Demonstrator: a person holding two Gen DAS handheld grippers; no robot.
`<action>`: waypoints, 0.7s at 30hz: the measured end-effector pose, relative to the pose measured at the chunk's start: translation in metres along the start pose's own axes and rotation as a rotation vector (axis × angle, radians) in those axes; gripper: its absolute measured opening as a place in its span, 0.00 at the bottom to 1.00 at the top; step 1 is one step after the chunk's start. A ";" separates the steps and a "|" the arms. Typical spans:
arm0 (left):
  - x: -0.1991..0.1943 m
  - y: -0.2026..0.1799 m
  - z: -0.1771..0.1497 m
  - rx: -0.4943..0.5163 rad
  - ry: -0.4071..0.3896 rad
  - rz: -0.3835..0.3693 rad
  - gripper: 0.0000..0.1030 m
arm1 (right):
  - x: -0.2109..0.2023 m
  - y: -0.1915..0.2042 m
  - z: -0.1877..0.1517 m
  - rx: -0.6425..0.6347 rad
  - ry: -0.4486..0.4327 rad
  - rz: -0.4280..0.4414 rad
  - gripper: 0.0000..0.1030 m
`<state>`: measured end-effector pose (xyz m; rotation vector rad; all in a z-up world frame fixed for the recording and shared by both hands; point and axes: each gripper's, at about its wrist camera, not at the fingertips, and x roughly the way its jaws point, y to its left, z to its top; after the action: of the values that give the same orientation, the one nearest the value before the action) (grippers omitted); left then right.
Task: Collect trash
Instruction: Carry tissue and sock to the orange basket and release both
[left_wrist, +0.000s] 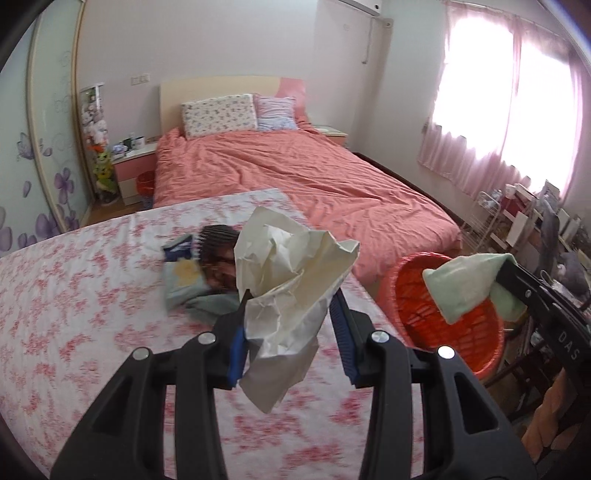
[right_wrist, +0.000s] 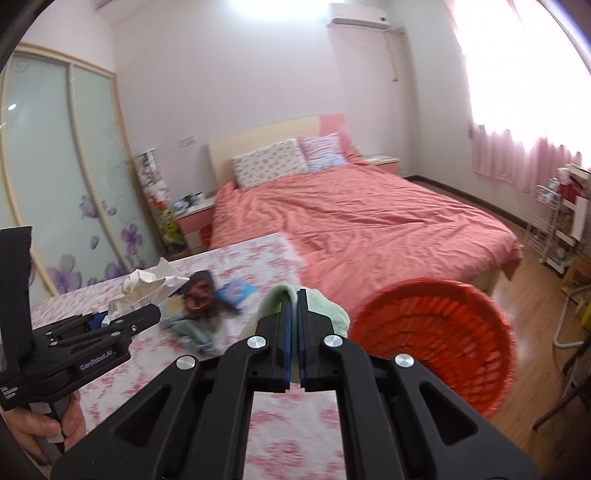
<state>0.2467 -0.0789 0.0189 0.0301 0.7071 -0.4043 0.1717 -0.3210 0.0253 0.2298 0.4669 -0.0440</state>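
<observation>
Left wrist view. The left gripper (left_wrist: 291, 306) held a crumpled ball of pale paper (left_wrist: 291, 266) between its blue pads, jaws partly closed on it, the wad bulging above and below the fingers. It hung over the floral-covered table (left_wrist: 74, 295), lifted clear of the cloth. Just beyond it lay a dark hairbrush (left_wrist: 218, 236) on a small heap of packets and cloth (left_wrist: 184, 277). To the right stood the orange basket (left_wrist: 443, 332), mouth tilted toward the camera; what showed of its inside looked empty. The right gripper (left_wrist: 506, 273) reached in from the right edge, holding a pale green cloth (left_wrist: 465, 284) in front of the basket's mouth, not yet let go.

Right wrist view. The right gripper's (right_wrist: 294, 295) jaws were closed to a thin slit, pinching the green cloth (right_wrist: 332, 314), which draped over both fingertips. The basket (right_wrist: 436, 332) sat just right of the gripper, beside the table edge. At left the other gripper (right_wrist: 125, 317) carried the paper wad (right_wrist: 147, 288), a hand (right_wrist: 44, 428) on its handle. The brush heap (right_wrist: 199, 302) lay on the table between the two tools.

Progress, as judged: two items picked, neither dropped in. The drops remained, and possibly the heap, if any of it was trash.
</observation>
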 end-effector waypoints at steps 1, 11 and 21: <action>0.002 -0.008 0.000 0.004 0.002 -0.016 0.39 | -0.002 -0.008 0.000 0.009 -0.005 -0.015 0.03; 0.039 -0.097 0.000 0.068 0.034 -0.176 0.39 | -0.001 -0.086 -0.002 0.136 -0.022 -0.115 0.03; 0.089 -0.154 -0.006 0.127 0.100 -0.253 0.41 | 0.015 -0.130 -0.007 0.221 -0.005 -0.146 0.03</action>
<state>0.2469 -0.2509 -0.0254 0.0815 0.7860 -0.6936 0.1699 -0.4462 -0.0146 0.4125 0.4736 -0.2393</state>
